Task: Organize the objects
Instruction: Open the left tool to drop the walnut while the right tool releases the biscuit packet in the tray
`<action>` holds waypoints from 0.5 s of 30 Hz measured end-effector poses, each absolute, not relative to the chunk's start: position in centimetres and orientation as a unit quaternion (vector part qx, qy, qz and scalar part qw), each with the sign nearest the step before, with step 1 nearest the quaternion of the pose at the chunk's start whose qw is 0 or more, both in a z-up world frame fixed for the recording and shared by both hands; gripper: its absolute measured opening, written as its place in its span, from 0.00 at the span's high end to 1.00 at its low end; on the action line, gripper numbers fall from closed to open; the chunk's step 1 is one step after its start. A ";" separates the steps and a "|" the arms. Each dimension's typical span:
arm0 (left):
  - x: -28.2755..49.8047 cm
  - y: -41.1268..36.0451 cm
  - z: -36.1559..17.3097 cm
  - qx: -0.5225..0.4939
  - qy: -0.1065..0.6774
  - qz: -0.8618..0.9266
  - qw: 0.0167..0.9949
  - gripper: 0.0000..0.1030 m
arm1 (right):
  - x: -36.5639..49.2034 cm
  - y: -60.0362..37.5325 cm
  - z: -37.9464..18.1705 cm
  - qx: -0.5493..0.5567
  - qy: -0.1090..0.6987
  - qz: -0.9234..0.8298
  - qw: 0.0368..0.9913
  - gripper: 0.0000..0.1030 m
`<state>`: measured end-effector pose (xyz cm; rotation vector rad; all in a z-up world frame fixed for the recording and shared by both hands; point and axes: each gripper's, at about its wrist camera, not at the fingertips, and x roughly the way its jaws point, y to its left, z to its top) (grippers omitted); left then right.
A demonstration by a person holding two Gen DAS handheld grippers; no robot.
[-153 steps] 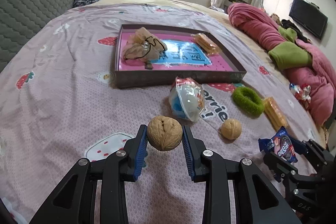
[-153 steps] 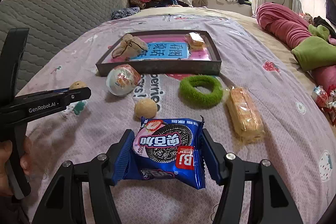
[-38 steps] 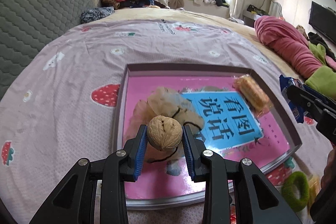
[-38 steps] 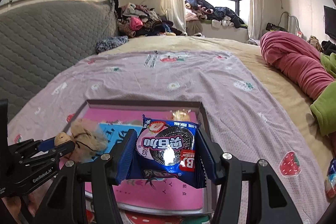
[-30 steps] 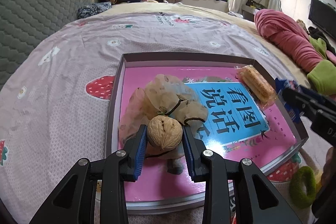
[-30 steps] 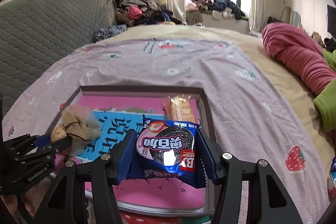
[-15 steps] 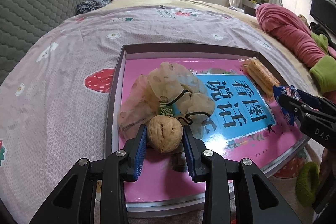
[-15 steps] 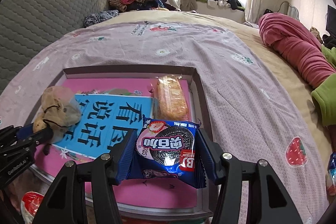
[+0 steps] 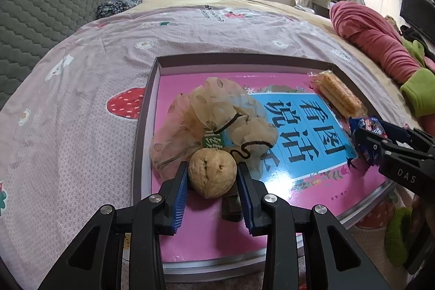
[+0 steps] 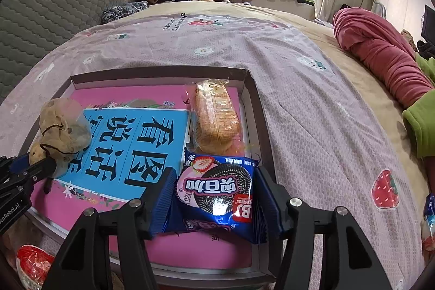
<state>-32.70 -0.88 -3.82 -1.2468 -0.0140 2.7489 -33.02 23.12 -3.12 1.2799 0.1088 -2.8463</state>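
Note:
My left gripper [image 9: 212,171] is shut on a tan walnut [image 9: 212,177], low over the near left part of a dark-rimmed tray [image 9: 233,59] with a pink floor and a blue label. The walnut hangs just in front of a beige mesh pouch [image 9: 217,110] that lies in the tray. My right gripper [image 10: 214,175] is shut on a blue cookie packet [image 10: 214,189] over the tray's near right corner [image 10: 258,127]. Right behind the packet, a wrapped cracker pack [image 10: 214,118] lies in the tray. In the right wrist view the left gripper [image 10: 40,162] shows beside the pouch [image 10: 61,121].
The tray lies on a pale purple strawberry-print bedspread [image 9: 81,99]. A green hair scrunchie [image 9: 397,233] sits off the tray's near right corner and a red-and-white wrapped item [image 10: 32,262] off its near left. A pink blanket [image 9: 375,45] is at the right, a grey headboard [image 9: 54,4] at the left.
Both grippers have come down closer to the tray floor, the right one more. The walnut has turned between the left jaws and now sits a little lower in them.

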 end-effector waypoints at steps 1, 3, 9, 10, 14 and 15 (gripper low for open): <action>-32.7 -0.8 -3.8 -0.412 -0.004 0.909 0.061 0.65 | -33.0 23.1 -3.1 0.411 0.035 -0.911 0.009 0.42; -32.7 -0.8 -3.9 -0.414 -0.004 0.908 0.059 0.63 | -33.0 23.0 -3.2 0.413 0.040 -0.910 0.008 0.42; -32.8 -0.8 -3.9 -0.419 -0.004 0.906 0.061 0.51 | -33.0 22.9 -3.1 0.416 0.041 -0.908 0.007 0.40; -32.8 -0.7 -3.9 -0.420 -0.003 0.905 0.060 0.51 | -33.0 22.9 -3.1 0.417 0.040 -0.908 0.007 0.40; -32.8 -0.5 -3.9 -0.423 -0.003 0.904 0.063 0.45 | -33.0 22.9 -3.0 0.417 0.041 -0.908 0.005 0.38; -32.8 -0.5 -3.9 -0.424 -0.002 0.903 0.064 0.43 | -32.9 22.8 -2.9 0.417 0.042 -0.908 0.004 0.38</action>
